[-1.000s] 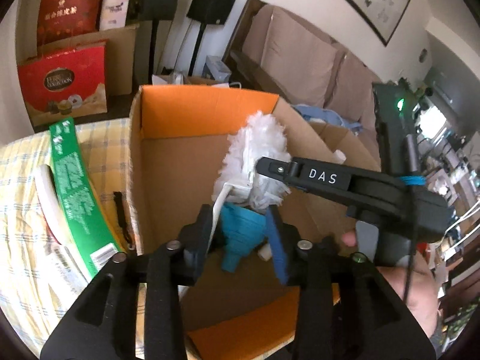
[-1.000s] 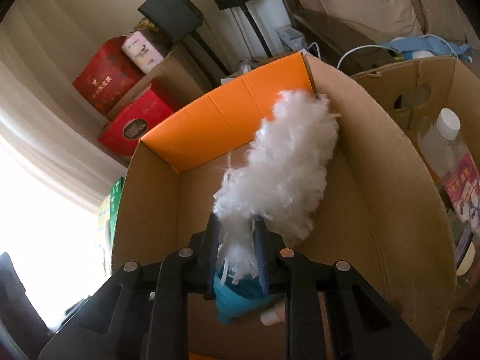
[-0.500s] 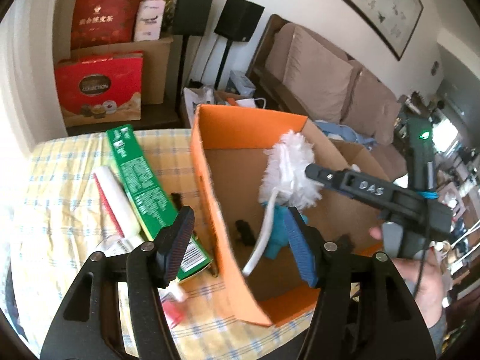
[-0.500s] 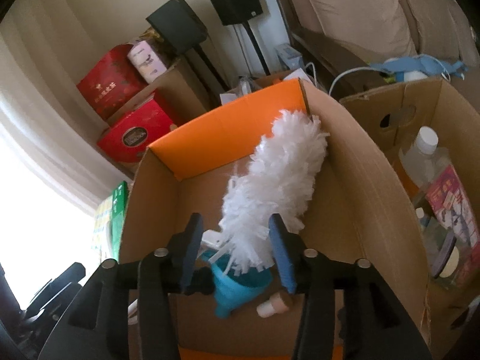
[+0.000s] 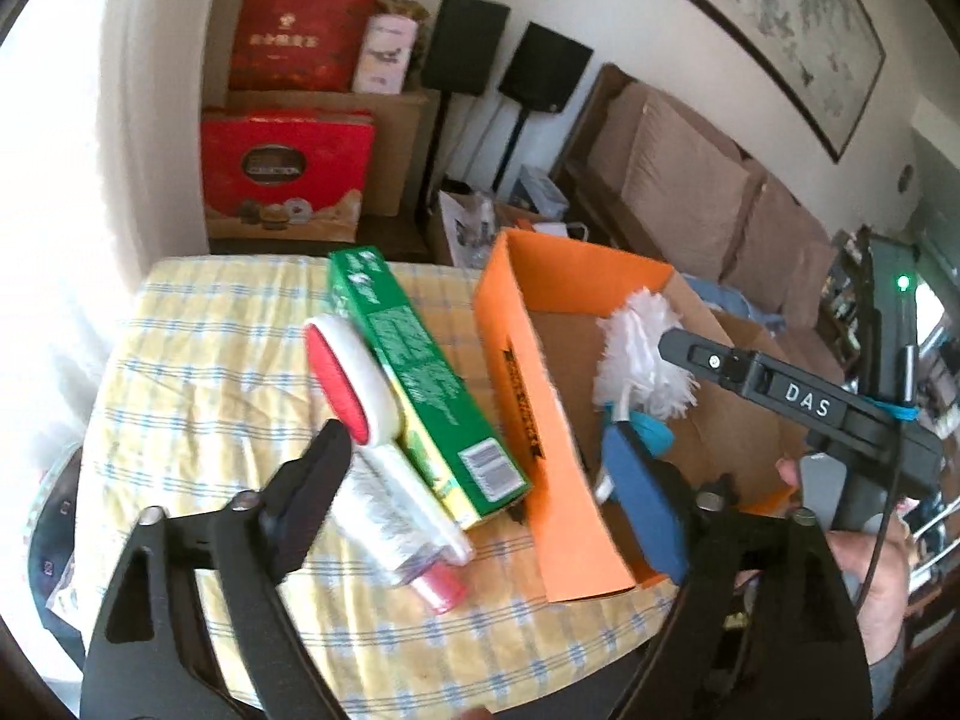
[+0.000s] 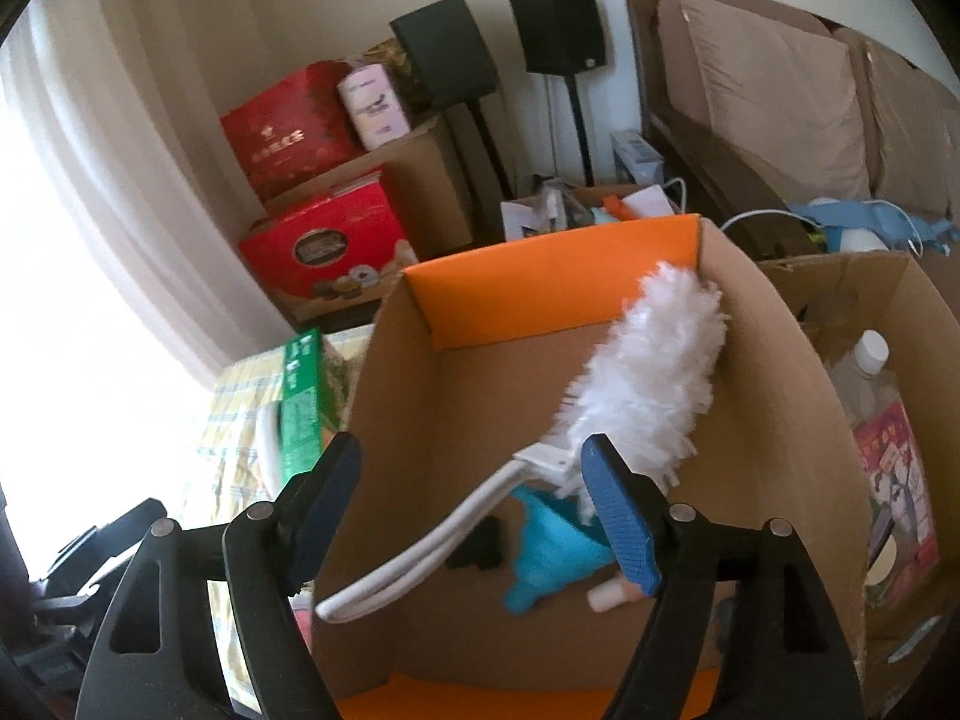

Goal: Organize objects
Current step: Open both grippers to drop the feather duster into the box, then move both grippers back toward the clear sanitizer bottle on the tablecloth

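An orange cardboard box [image 5: 522, 372] stands on the checked tablecloth; it also shows in the right wrist view [image 6: 540, 294]. Inside lie a white feather duster [image 6: 648, 372], a teal funnel [image 6: 552, 546] and a small cork-like piece [image 6: 606, 597]. The duster also shows in the left wrist view [image 5: 645, 354]. On the cloth left of the box lie a green carton [image 5: 420, 384], a red-and-white lint brush [image 5: 354, 378] and a tube [image 5: 396, 534]. My left gripper [image 5: 480, 498] is open and empty above these. My right gripper [image 6: 474, 510] is open and empty above the box.
A second cardboard box [image 6: 870, 420] with a bottle [image 6: 864, 366] and packets stands right of the orange one. Red gift boxes [image 5: 282, 174], speakers [image 5: 468, 48] and a sofa [image 5: 690, 180] are behind the table. The table's near edge [image 5: 420, 672] is close below.
Both grippers opened and drew back up from the box. The right let go of the duster, which now rests in the box. The left swung left over the items on the cloth.
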Action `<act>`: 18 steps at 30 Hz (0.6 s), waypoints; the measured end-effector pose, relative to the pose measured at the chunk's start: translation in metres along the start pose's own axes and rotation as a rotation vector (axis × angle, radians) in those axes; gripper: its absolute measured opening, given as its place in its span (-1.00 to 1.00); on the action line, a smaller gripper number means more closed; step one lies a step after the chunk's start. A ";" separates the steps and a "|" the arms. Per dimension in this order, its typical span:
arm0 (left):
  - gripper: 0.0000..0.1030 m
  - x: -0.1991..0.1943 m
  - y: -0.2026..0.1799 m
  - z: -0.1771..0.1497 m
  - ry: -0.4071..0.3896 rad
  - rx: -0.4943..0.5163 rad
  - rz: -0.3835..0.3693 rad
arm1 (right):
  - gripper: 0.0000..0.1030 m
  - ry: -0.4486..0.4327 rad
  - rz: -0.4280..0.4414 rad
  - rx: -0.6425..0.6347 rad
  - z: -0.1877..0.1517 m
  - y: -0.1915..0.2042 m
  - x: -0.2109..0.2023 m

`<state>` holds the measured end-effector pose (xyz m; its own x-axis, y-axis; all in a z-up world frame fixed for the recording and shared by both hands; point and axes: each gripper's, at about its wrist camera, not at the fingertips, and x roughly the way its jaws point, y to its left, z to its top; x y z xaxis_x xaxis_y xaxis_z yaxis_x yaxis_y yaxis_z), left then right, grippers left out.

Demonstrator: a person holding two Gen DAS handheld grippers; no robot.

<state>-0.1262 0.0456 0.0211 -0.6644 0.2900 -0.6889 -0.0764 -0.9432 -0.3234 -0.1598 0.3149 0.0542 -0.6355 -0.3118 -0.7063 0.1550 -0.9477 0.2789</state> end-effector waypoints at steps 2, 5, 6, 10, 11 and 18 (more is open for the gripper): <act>0.74 -0.008 0.010 0.001 -0.016 -0.013 0.012 | 0.59 0.000 0.007 -0.013 -0.001 0.007 -0.001; 0.90 -0.016 0.024 0.001 -0.024 -0.036 0.030 | 0.64 0.001 0.017 -0.045 -0.001 0.021 -0.001; 0.90 -0.019 0.028 0.001 -0.025 -0.042 0.034 | 0.65 0.002 0.023 -0.055 -0.001 0.027 -0.001; 0.91 -0.026 0.042 0.000 -0.026 -0.046 0.062 | 0.70 0.005 0.026 -0.089 0.001 0.047 0.002; 0.91 -0.027 0.046 -0.001 -0.026 -0.046 0.071 | 0.70 0.006 0.026 -0.099 0.001 0.052 0.003; 0.91 -0.028 0.064 -0.009 -0.014 -0.046 0.115 | 0.70 0.032 0.047 -0.166 0.006 0.085 0.017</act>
<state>-0.1062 -0.0212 0.0140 -0.6774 0.1776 -0.7138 0.0348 -0.9616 -0.2723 -0.1620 0.2292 0.0692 -0.6010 -0.3553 -0.7160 0.3081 -0.9295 0.2027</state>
